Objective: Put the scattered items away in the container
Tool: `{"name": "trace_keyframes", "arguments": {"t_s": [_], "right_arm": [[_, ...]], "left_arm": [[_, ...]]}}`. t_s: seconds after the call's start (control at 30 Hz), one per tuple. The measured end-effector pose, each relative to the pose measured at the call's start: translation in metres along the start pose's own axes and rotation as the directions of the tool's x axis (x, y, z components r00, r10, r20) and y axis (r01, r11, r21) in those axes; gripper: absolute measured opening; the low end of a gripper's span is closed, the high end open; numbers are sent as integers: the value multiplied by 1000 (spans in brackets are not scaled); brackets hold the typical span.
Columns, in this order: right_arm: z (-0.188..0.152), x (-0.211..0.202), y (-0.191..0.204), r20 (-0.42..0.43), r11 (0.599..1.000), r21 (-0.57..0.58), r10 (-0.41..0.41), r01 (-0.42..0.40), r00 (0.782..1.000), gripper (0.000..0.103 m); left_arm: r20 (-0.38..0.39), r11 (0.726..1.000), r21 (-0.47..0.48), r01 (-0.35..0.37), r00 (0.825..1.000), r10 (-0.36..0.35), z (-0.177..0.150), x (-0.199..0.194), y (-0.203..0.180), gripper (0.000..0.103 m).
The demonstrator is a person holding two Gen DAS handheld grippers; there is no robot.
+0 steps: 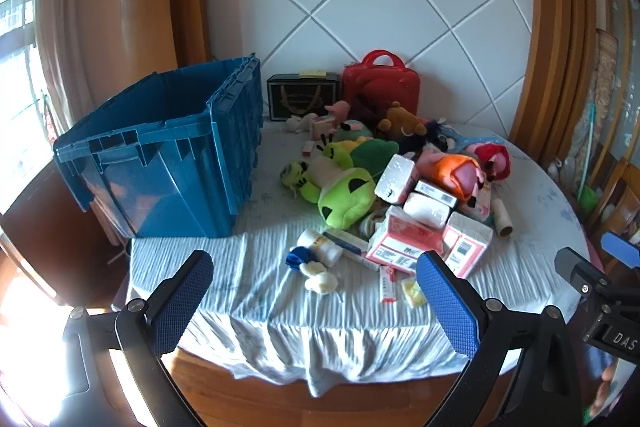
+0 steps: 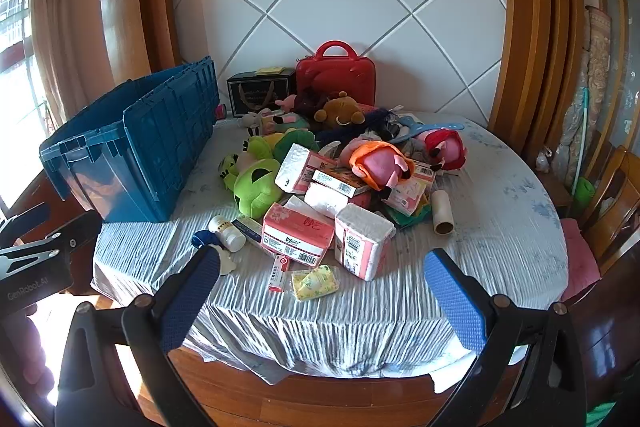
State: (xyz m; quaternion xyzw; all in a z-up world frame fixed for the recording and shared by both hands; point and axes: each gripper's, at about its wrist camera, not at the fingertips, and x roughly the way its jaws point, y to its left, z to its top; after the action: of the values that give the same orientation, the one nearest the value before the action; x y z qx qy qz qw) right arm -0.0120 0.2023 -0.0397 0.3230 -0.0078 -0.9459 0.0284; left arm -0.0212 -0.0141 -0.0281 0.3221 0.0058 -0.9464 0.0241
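A blue plastic crate (image 1: 168, 163) (image 2: 132, 151) stands open on the table's left. A heap of items lies to its right: a green plush frog (image 1: 344, 199) (image 2: 256, 187), an orange and pink plush (image 1: 456, 175) (image 2: 380, 163), pink tissue packs (image 1: 404, 239) (image 2: 296, 235), a white bottle (image 1: 320, 243) (image 2: 228, 233), a small yellow packet (image 2: 316, 281). My left gripper (image 1: 316, 307) is open and empty, back from the table's near edge. My right gripper (image 2: 324, 303) is open and empty at the same edge.
A red case (image 1: 380, 83) (image 2: 336, 75) and a black box (image 1: 304, 95) (image 2: 260, 91) stand against the back wall. A cardboard tube (image 2: 442, 213) lies right of the heap. The round table has a blue-white cloth (image 2: 500, 211). Wooden chairs (image 2: 612, 195) stand at right.
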Motion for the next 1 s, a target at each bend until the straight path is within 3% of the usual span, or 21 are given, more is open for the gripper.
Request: {"name": "trace_keyframes", "arguments": {"t_s": [0.43, 0.7, 1.0], "right_arm": [[-17, 32, -25, -40, 1000, -11, 20, -21, 999, 103], [-51, 99, -30, -159, 997, 1, 76, -76, 984, 103], [-85, 188, -2, -313, 997, 56, 61, -46, 948, 103]], "left_arm": [[-85, 997, -18, -81, 993, 80, -22, 34, -3, 103], [-221, 986, -26, -163, 963, 153, -67, 98, 26, 103], [-340, 999, 11, -47, 939, 47, -78, 198, 24, 102]]}}
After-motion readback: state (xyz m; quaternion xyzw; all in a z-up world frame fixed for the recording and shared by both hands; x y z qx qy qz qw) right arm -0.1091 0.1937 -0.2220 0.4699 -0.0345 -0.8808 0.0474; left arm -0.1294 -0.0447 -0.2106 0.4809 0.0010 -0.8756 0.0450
